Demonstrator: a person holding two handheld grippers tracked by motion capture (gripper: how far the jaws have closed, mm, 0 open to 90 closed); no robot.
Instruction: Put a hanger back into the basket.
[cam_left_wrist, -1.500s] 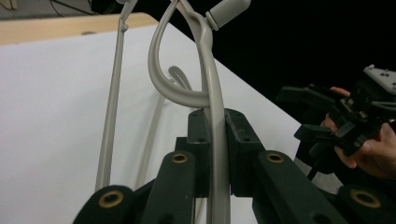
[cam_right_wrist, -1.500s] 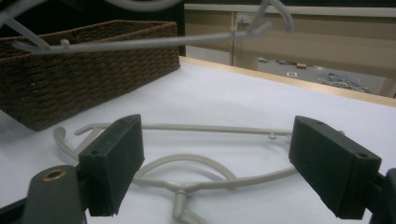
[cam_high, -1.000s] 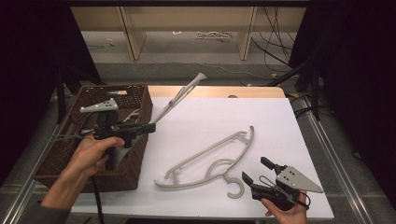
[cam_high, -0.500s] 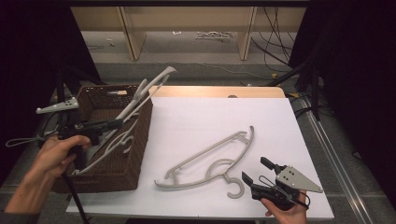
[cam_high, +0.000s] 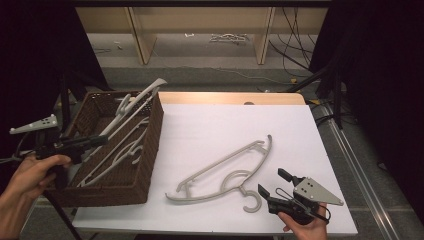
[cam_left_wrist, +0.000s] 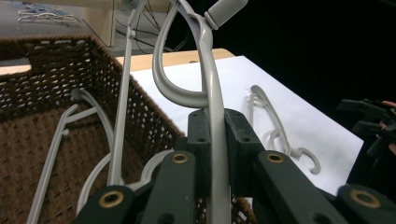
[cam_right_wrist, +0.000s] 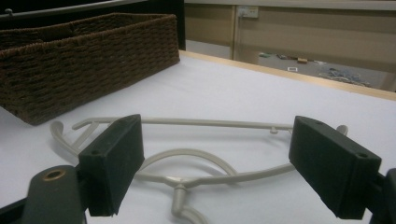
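My left gripper (cam_high: 89, 142) is shut on a grey plastic hanger (cam_high: 146, 94), which slants up over the brown wicker basket (cam_high: 102, 192). In the left gripper view the jaws pinch the hanger's bar (cam_left_wrist: 208, 93) tightly. A second grey hanger (cam_high: 120, 156) lies inside the basket. A third hanger (cam_high: 225, 167) lies flat on the white table, hook toward the front edge. My right gripper (cam_high: 274, 182) stands open just behind that hook, low over the table. In the right gripper view its gripper (cam_right_wrist: 223, 163) has wide-apart pads with the hanger (cam_right_wrist: 187, 122) lying beyond them.
The basket (cam_right_wrist: 84, 56) sits on the table's left end, partly over the white sheet (cam_high: 225, 125). A wooden edge runs along the table's far side. Shelving legs and cables stand on the floor beyond. Dark curtains flank both sides.
My left gripper has carried its hanger leftward and down, from the table's edge to over the basket. The right gripper and the hanger on the table have stayed put.
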